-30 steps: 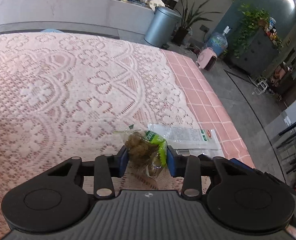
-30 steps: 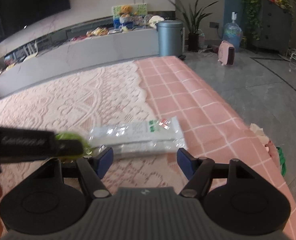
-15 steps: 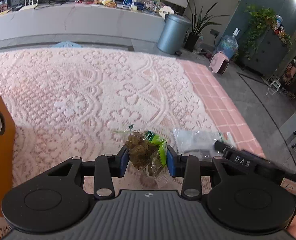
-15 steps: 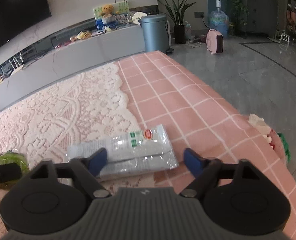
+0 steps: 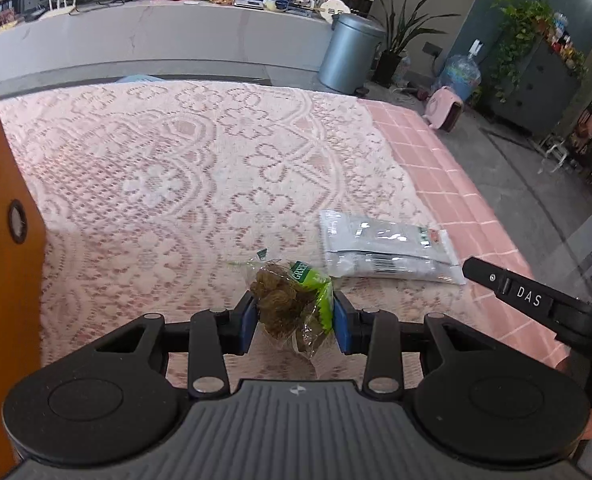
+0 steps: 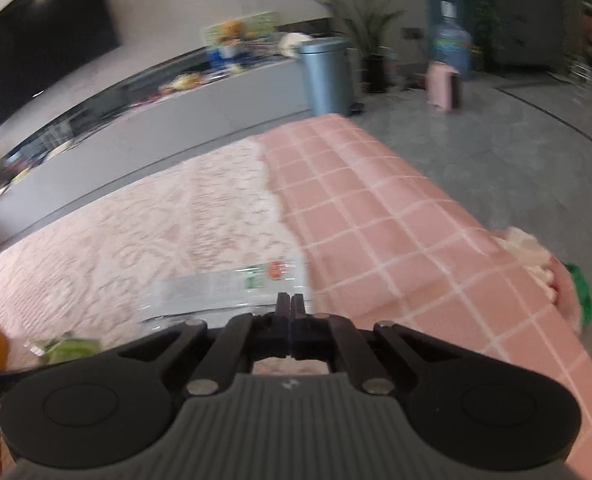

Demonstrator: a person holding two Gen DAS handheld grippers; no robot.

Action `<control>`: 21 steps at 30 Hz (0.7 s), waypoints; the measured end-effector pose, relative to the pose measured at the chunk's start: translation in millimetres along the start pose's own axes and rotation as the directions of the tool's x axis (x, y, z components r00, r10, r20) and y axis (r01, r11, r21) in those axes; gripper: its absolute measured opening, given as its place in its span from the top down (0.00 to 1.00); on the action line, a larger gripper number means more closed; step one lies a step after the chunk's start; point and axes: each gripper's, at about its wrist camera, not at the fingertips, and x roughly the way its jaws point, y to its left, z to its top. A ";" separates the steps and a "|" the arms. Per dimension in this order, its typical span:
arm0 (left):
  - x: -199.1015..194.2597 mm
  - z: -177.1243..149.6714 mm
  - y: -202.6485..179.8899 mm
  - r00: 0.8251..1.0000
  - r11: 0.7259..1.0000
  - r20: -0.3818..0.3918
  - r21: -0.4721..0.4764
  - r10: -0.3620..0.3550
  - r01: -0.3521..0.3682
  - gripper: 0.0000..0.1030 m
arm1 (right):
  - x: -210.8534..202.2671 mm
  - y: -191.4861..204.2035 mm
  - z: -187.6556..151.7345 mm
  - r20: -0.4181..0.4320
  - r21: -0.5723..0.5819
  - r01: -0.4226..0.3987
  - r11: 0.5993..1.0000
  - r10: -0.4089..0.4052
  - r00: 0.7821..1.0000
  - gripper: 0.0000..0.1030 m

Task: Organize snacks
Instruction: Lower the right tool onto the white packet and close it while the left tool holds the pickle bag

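My left gripper [image 5: 294, 320] is shut on a clear snack bag with a green label [image 5: 292, 300] full of brown pieces, held above the lace tablecloth. A flat white-and-clear snack packet [image 5: 383, 246] lies on the cloth to the right; it also shows in the blurred right wrist view [image 6: 232, 292]. My right gripper [image 6: 290, 304] is shut, its tips over the near edge of the packet; whether it pinches the packet I cannot tell. The right gripper's black body [image 5: 535, 304] shows at the right of the left wrist view.
An orange box [image 5: 0, 260] stands at the left edge. The pink checked cloth [image 6: 395, 240] drops off at the table's right edge. A grey bin [image 5: 349, 54] and a long counter [image 5: 136, 40] stand beyond the table.
My right gripper has shut from wide open and moved in over the packet's edge. My left gripper has lifted and pulled back with the green-label bag; the orange box came into view.
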 end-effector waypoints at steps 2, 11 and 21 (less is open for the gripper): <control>-1.2 3.6 1.7 1.000 1.000 -0.008 0.006 0.025 -0.025 0.58 | 3.5 9.6 2.0 -0.014 -0.080 -0.004 0.997 0.003 1.000 0.87; -3.5 11.0 -0.5 1.000 1.000 -0.020 0.017 0.017 -0.017 0.58 | 29.8 35.3 6.4 -0.148 -0.455 -0.128 0.881 0.066 0.987 0.35; -15.9 12.9 2.8 0.997 0.999 0.072 0.033 -0.025 0.023 0.58 | 54.8 58.4 11.5 -0.184 -0.580 -0.179 0.794 0.086 0.979 0.23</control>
